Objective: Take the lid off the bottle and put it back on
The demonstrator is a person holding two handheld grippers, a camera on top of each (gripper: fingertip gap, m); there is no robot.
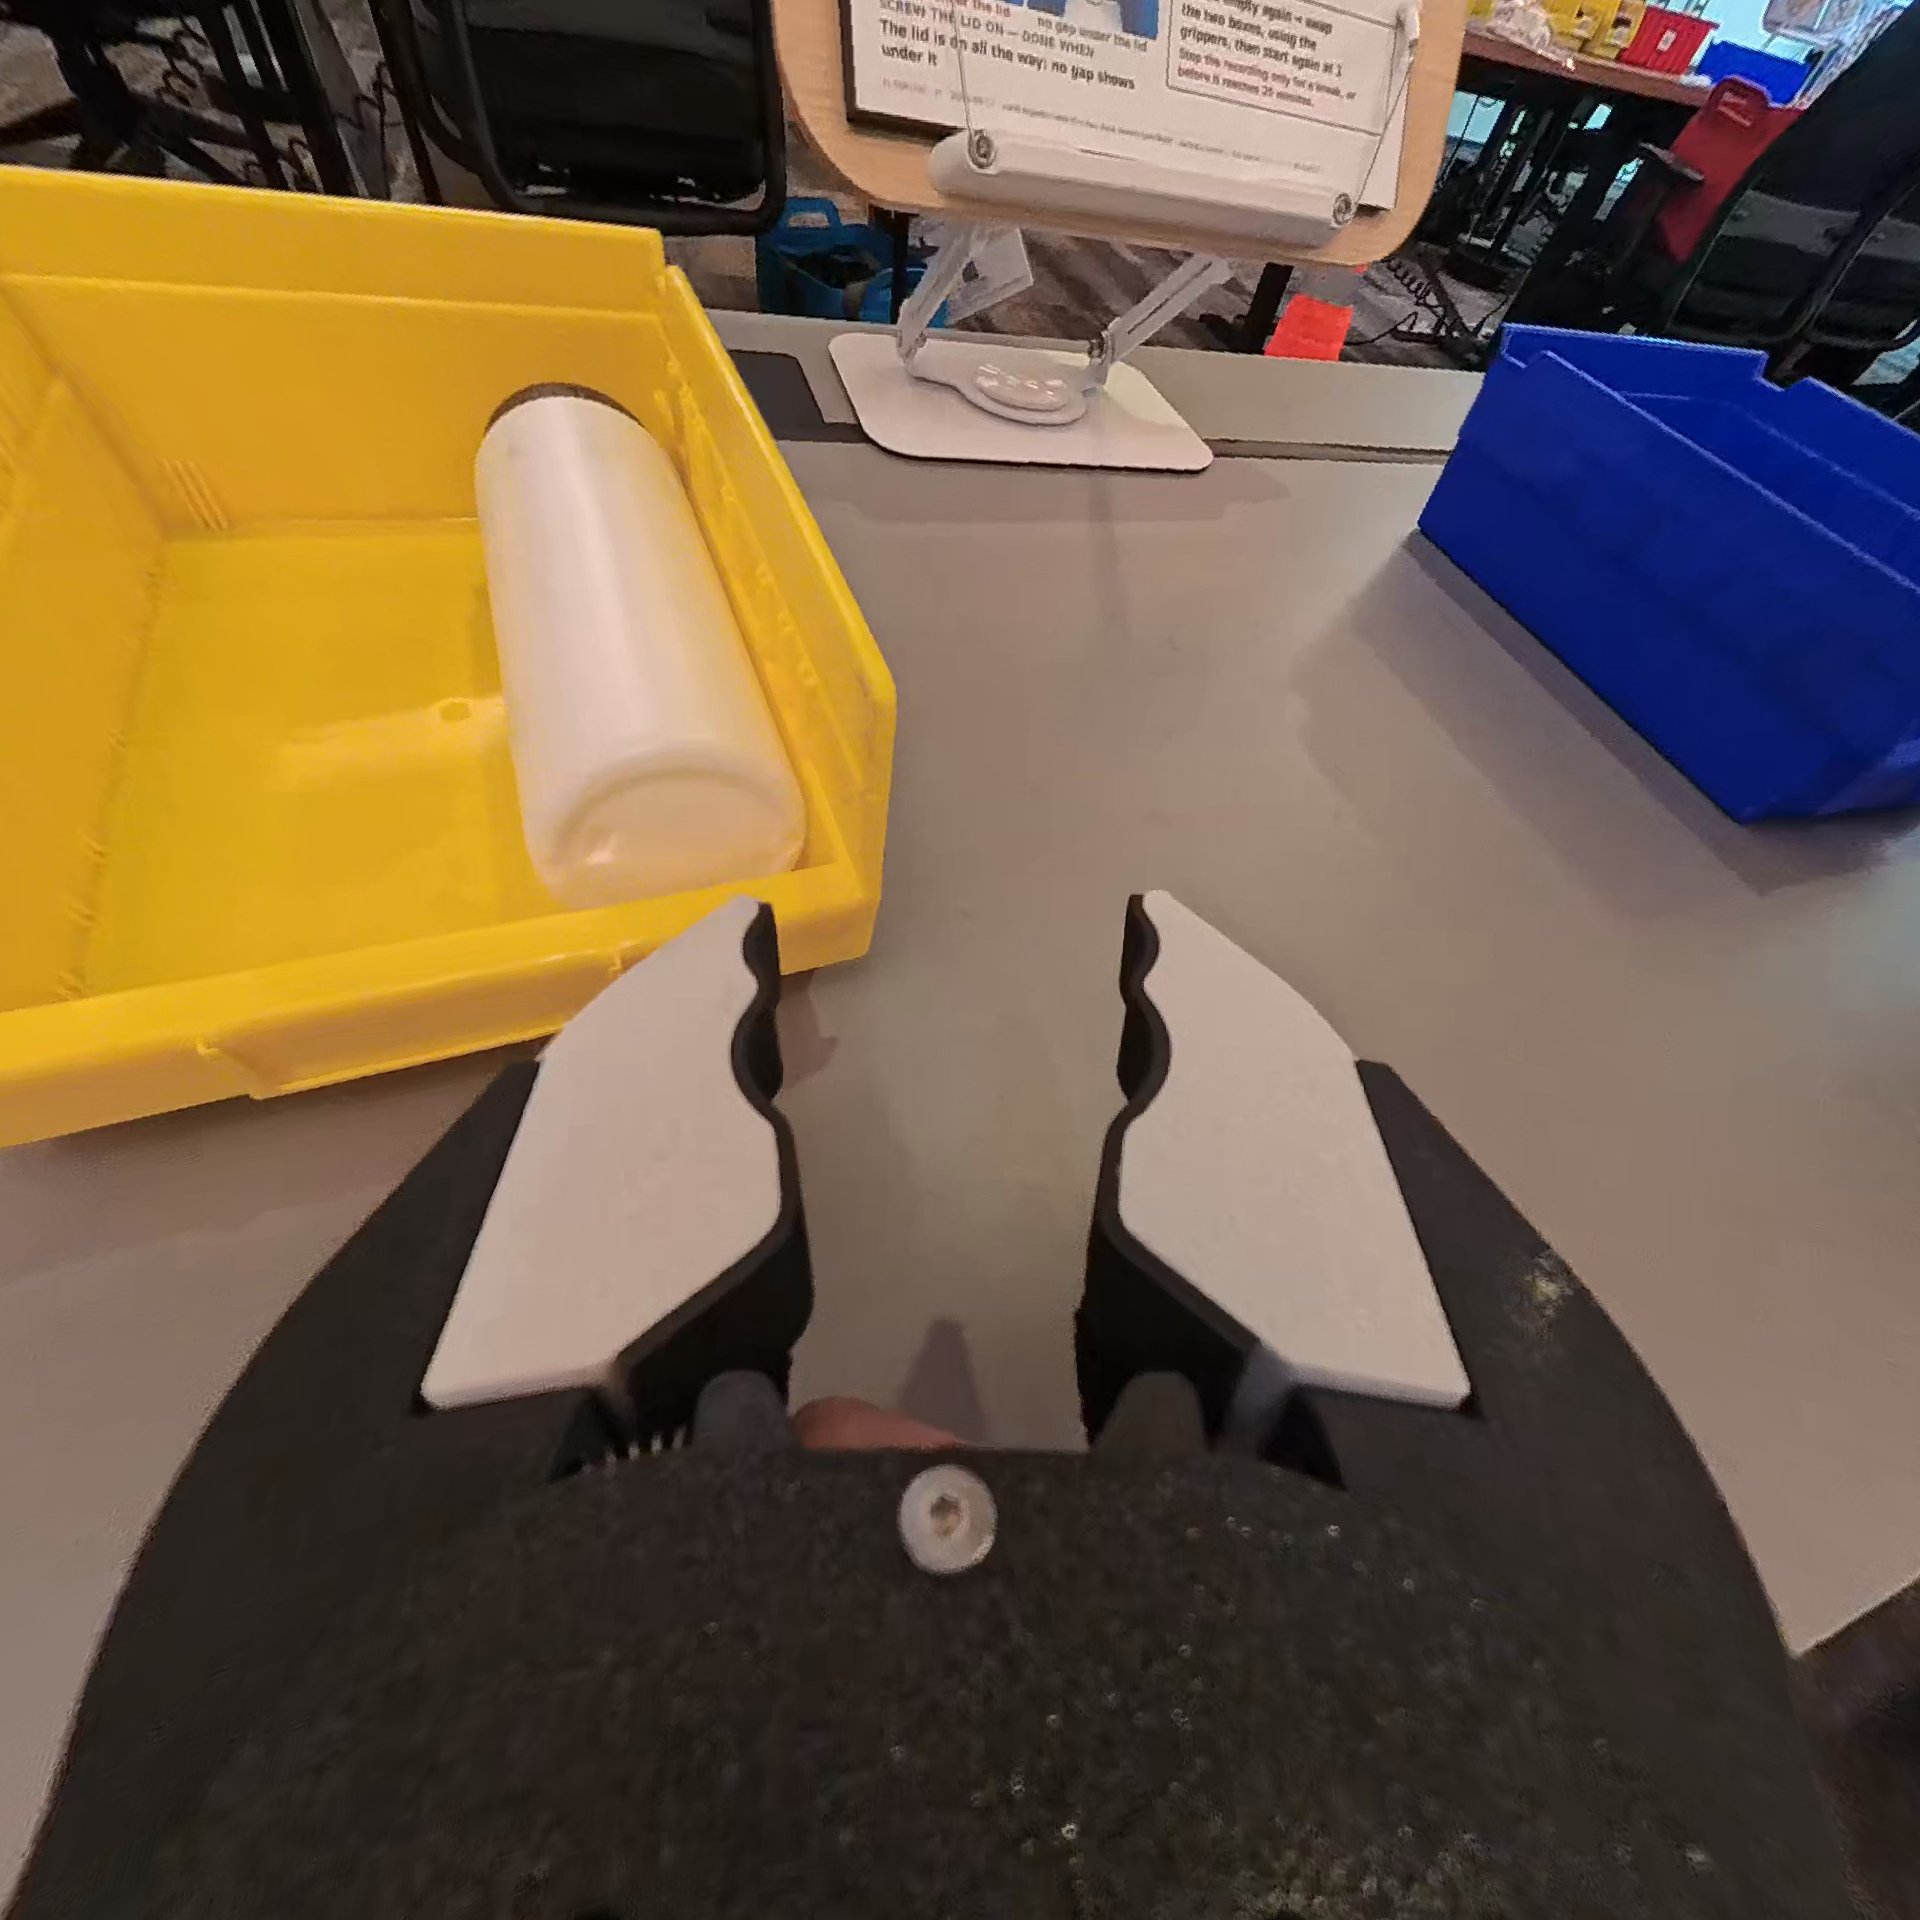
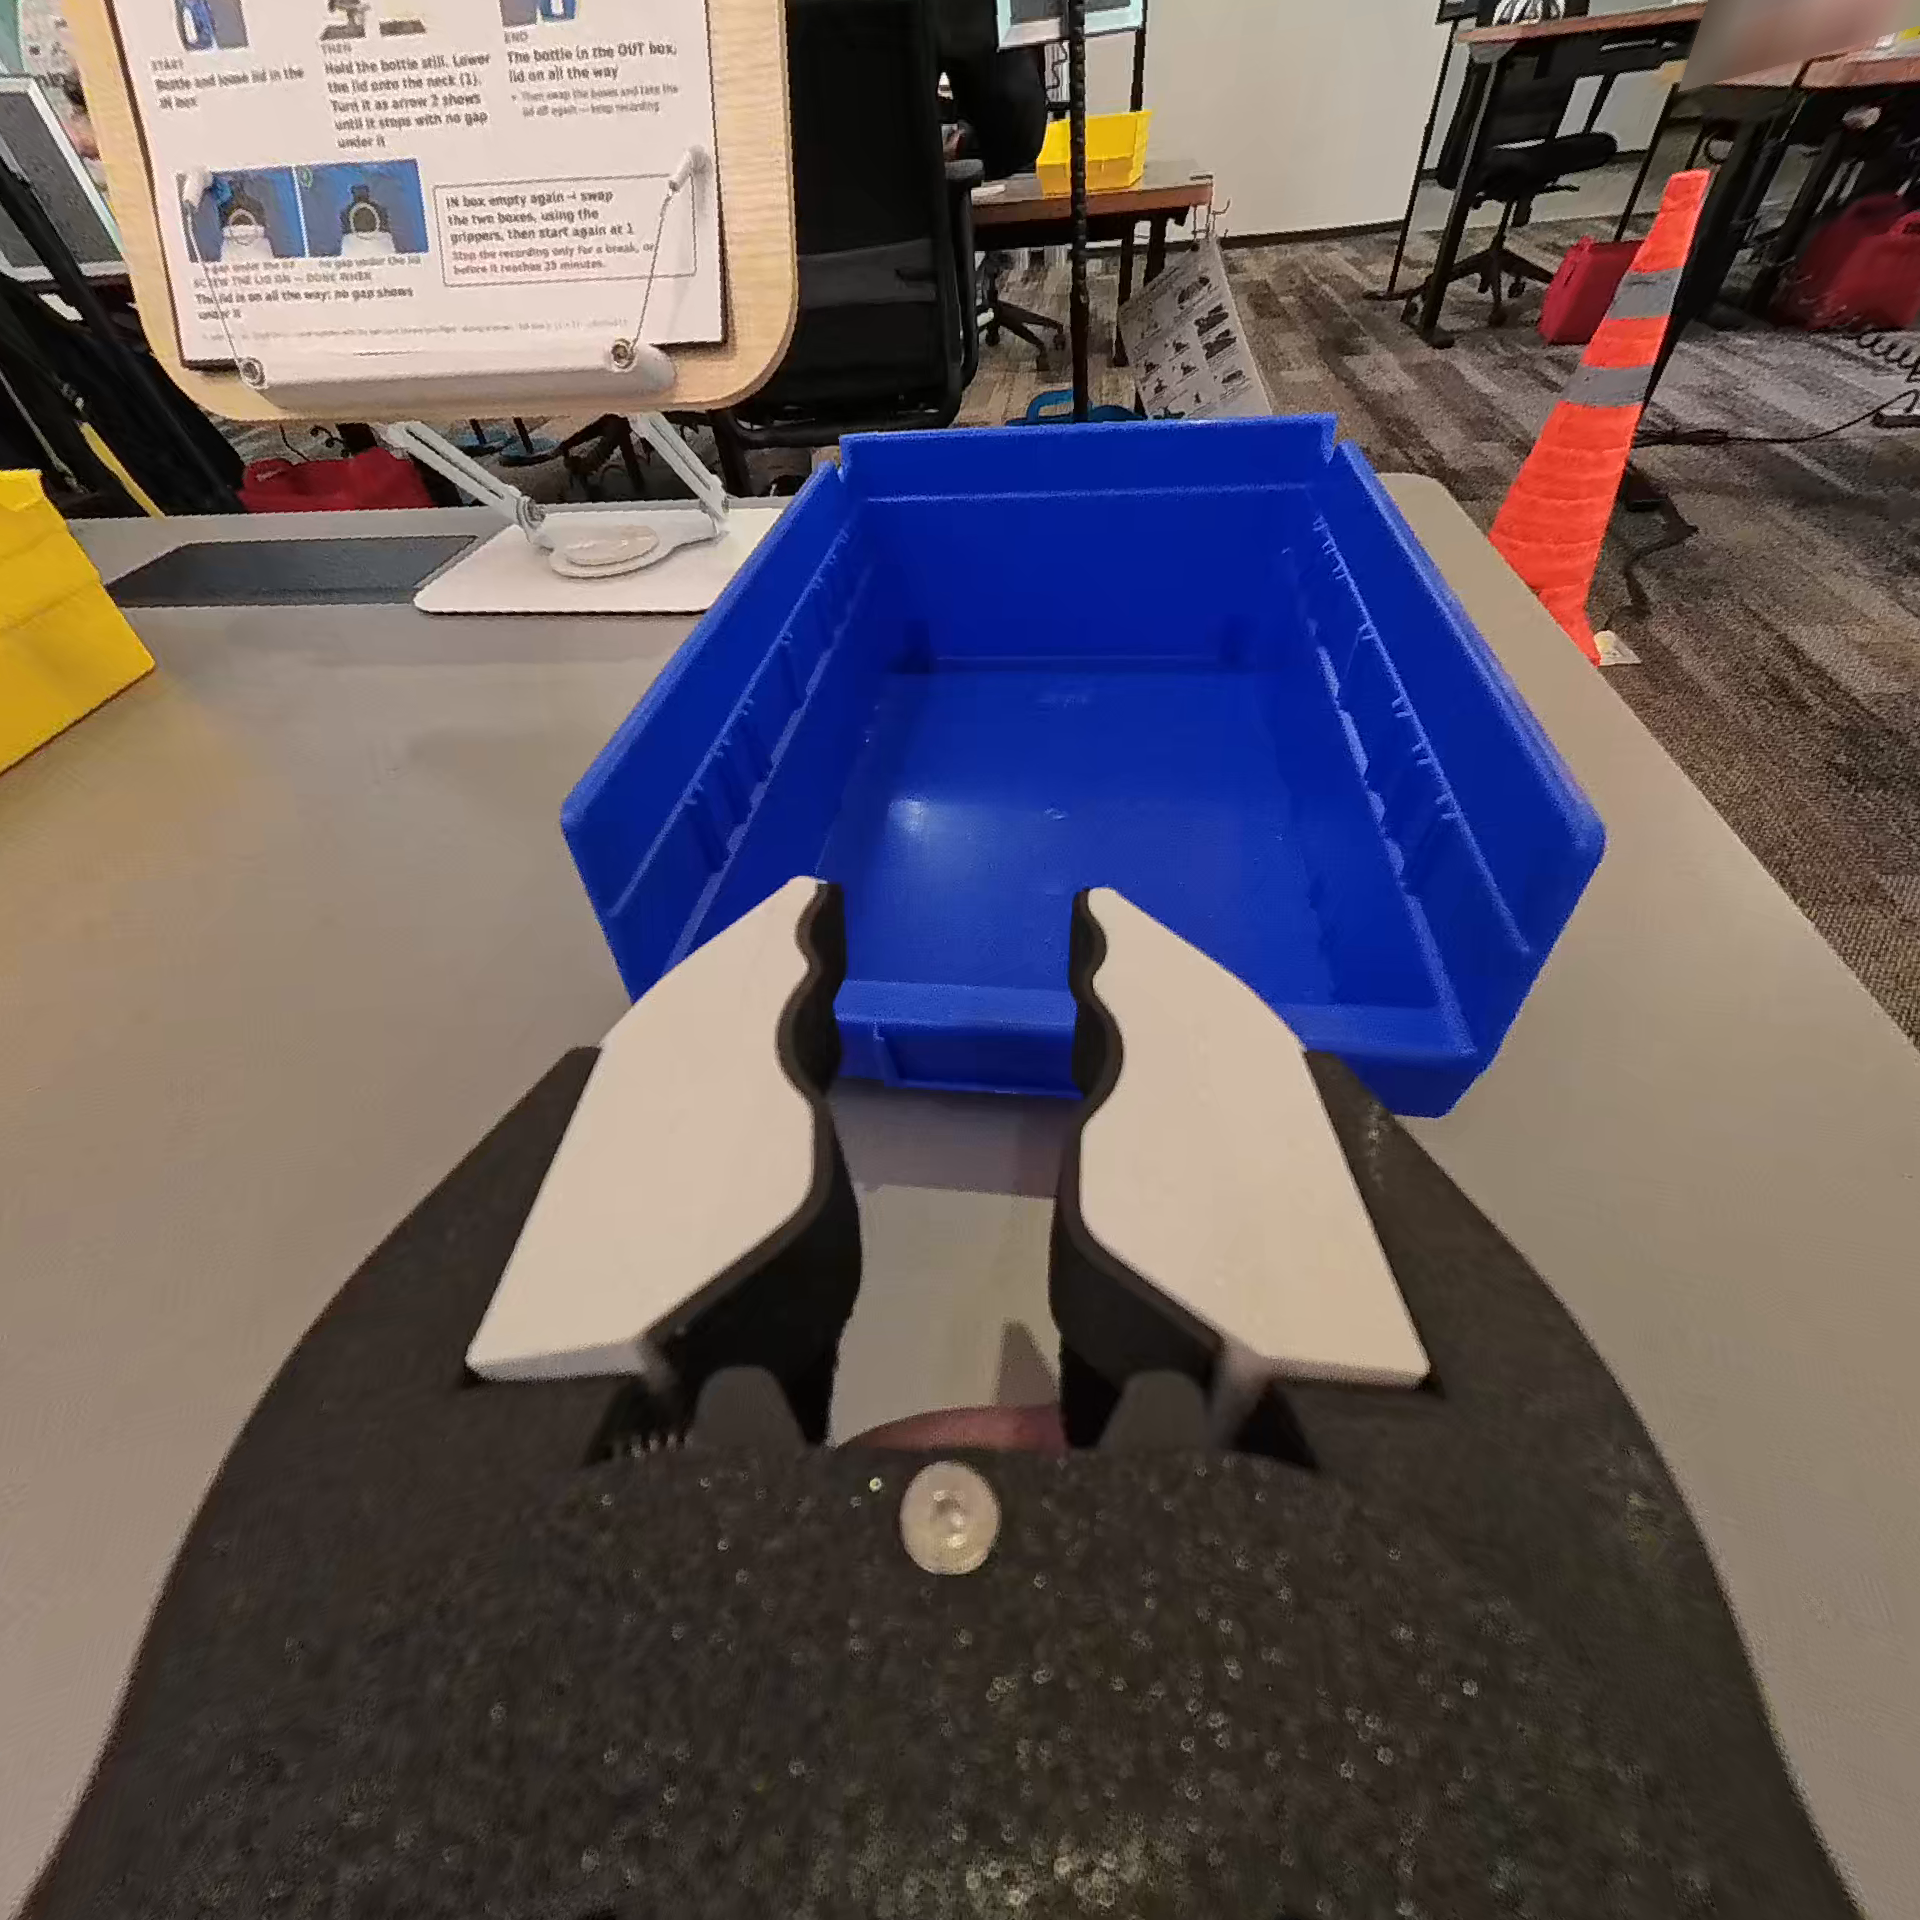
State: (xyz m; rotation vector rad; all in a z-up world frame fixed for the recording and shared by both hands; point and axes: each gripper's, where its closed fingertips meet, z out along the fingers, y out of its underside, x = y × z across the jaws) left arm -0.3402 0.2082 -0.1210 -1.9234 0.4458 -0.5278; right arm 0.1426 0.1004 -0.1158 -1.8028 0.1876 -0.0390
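Left gripper (image 1: 948, 914) released, jaws apart over bare grey table (image 1: 1195, 727), likely poised to reach. White bottle (image 1: 623, 655) on its side in yellow bin (image 1: 312, 997), ahead-left, dark lid (image 1: 566, 395) at far end.

Right gripper (image 2: 951, 899) released, empty, before blue bin (image 2: 1455, 831); bottle unseen.

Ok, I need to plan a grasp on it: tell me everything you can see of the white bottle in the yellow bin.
The white bottle is a smooth, matte-looking cylinder lying on its side inside the yellow bin, along the bin's right wall and apparently against it. Its rounded base faces the camera near the front lip; the far end shows a dark edge, probably the lid, though that cannot be confirmed. It rests on the bin floor. Nothing grips it, and only the left wrist view shows it.
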